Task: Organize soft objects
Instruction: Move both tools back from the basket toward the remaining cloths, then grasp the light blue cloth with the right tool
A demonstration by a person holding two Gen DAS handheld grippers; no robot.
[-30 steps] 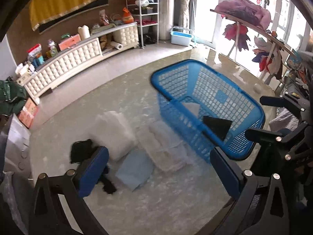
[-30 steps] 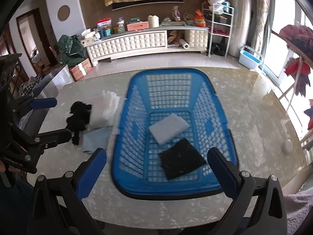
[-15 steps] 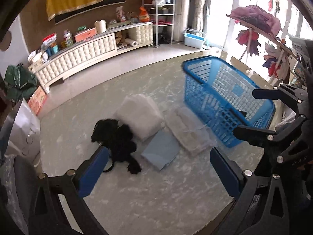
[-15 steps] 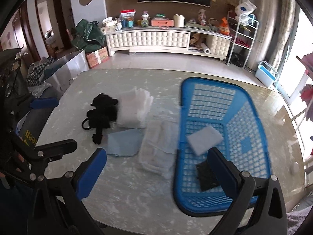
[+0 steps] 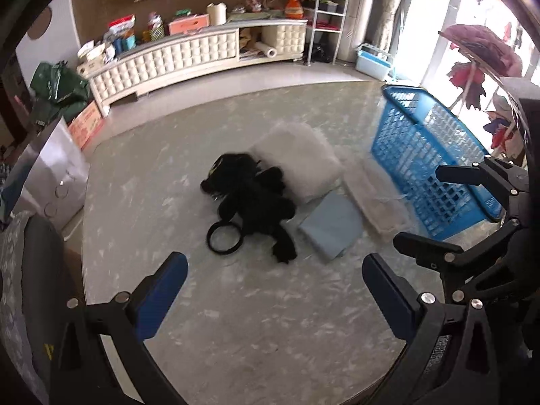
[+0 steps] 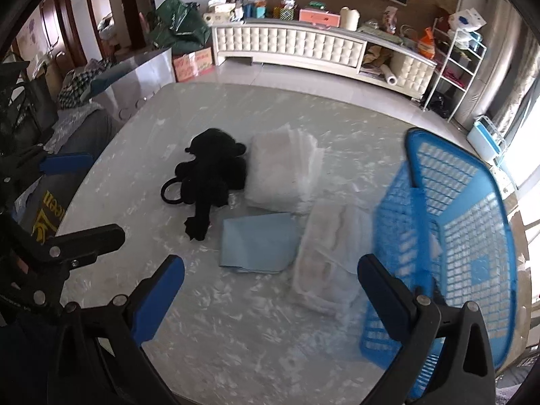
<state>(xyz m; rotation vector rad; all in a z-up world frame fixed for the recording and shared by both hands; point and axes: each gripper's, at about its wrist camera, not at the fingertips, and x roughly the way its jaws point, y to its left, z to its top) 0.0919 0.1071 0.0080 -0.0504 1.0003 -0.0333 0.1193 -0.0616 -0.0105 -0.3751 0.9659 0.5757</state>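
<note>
While hovering above the marbled table [image 5: 256, 307], the left gripper [image 5: 275, 281]: jaws wide apart, nothing between them, blue pads [image 5: 162, 290] framing bare tabletop. Same for the right gripper [image 6: 270, 287]: jaws spread, empty, held over the near edge of the table. Ahead of both, a loose cluster of soft things: black plush toy [image 5: 254, 192] with a ring-shaped loop, lying against a white fluffy bundle [image 5: 297, 160]; folded light-blue cloth [image 5: 332, 224] just beside the toy's lower end; clear wrapped pack [image 5: 374, 192] between the cloth and the blue plastic basket [image 5: 435, 155]. Basket at the table's right side, touching or nearly touching the pack; contents blurred, hard to tell. Beyond the table, a long white cabinet [image 5: 189, 54] crowded with clutter.
</note>
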